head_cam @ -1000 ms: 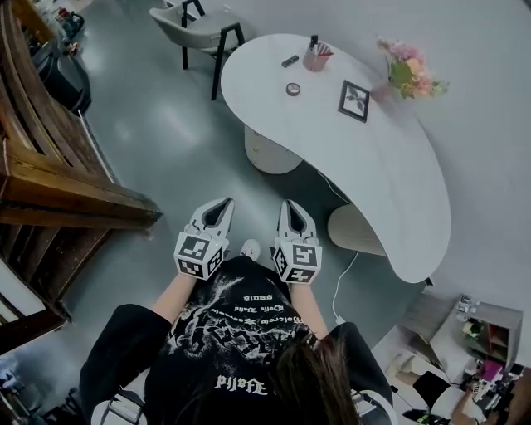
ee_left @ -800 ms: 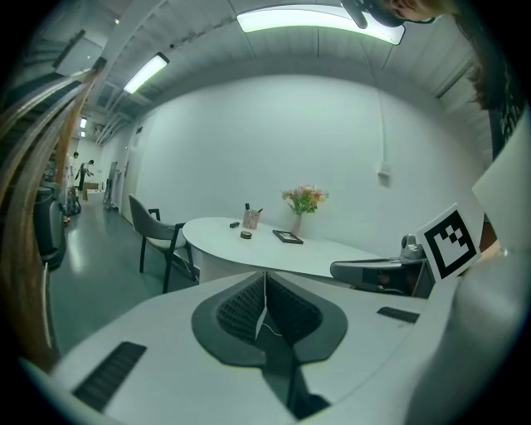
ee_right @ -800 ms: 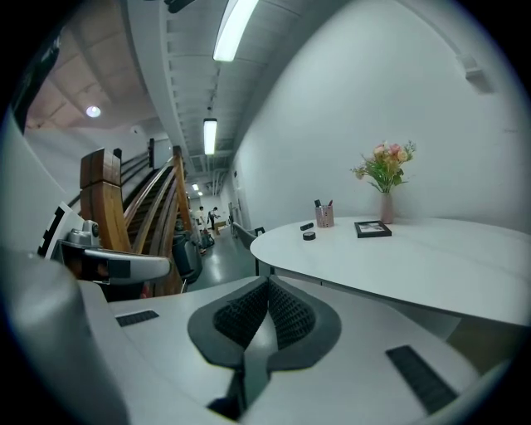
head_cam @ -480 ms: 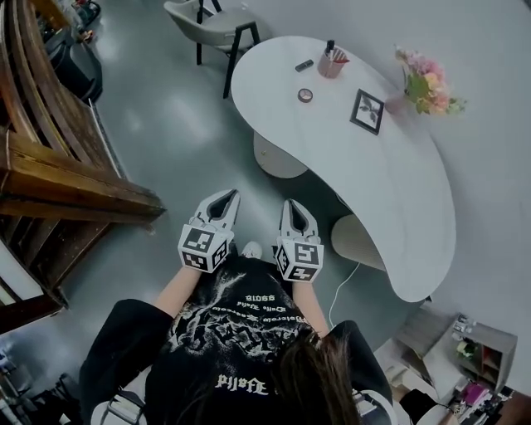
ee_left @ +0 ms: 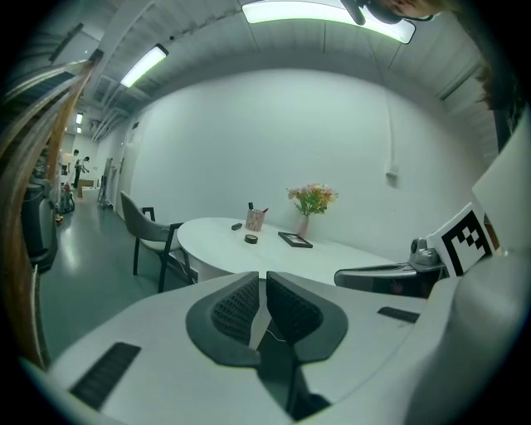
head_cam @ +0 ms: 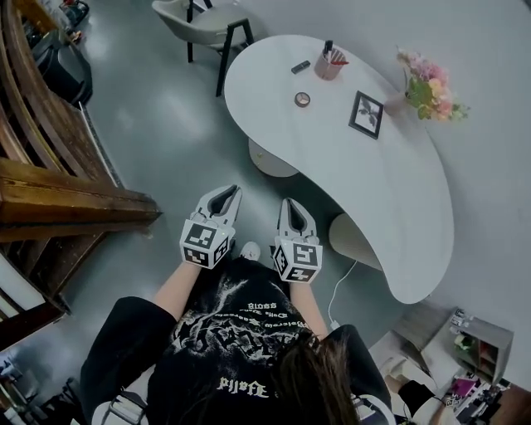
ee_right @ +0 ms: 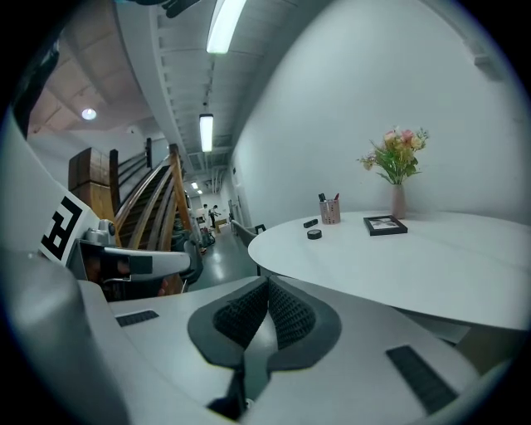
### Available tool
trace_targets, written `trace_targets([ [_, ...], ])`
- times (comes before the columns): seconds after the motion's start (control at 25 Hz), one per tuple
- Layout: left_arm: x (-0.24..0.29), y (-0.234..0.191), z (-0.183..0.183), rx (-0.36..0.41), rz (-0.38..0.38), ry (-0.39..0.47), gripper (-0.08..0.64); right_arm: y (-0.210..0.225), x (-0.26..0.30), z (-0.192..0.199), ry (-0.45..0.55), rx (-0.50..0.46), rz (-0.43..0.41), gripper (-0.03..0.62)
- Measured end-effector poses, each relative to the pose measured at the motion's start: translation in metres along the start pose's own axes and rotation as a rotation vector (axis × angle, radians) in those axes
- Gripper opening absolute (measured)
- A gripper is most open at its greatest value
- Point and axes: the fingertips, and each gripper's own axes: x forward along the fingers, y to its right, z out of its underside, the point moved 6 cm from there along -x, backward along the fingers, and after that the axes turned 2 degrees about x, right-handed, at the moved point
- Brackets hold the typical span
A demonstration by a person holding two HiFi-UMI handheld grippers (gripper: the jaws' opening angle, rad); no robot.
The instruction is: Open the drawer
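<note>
Carries the left gripper [head_cam: 224,192] and the right gripper [head_cam: 292,203] side by side ahead of the black printed T-shirt [head_cam: 241,332], low over the smooth grey floor [head_cam: 166,141]. Holds both clamped shut on nothing at all: ribbed dark pads tip to tip in each gripper view, only air past them. Points both toward the white kidney-shaped table [head_cam: 390,191], well short of its edge. Cannot pick out the drawer anywhere; sees only two pale rounded pedestals [head_cam: 270,158] under the tabletop, fronts unreadable.

Against a second ago, lifts the left marker cube a touch higher in the head view, keeps the right one where it was, and changes nothing in the closed jaws. Finds the black-framed picture [head_cam: 367,114], the pink pen cup [head_cam: 330,63] and the vase of pink flowers [head_cam: 427,90] slid slightly right and down in the head view. Leaves the small round roll [head_cam: 302,100] and the little black bar [head_cam: 300,66] near the cup, the beige chair [head_cam: 199,21] at the far end, the dark wooden staircase [head_cam: 66,199] off to the left.
</note>
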Motion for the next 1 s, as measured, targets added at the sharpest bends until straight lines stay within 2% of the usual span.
trace_targets([
  [0.48, 0.041, -0.027, 0.018, 0.001, 0.064, -0.060, 0.026, 0.001, 0.048, 0.015, -0.070, 0.011, 0.031, 0.025],
  [0.84, 0.080, -0.055, 0.056, -0.010, 0.021, -0.048, 0.026, 0.011, 0.095, 0.042, -0.103, -0.057, 0.032, 0.025],
  [1.0, 0.096, -0.067, 0.080, -0.005, 0.009, -0.047, 0.026, 0.014, 0.118, 0.060, -0.094, -0.020, 0.041, 0.025],
])
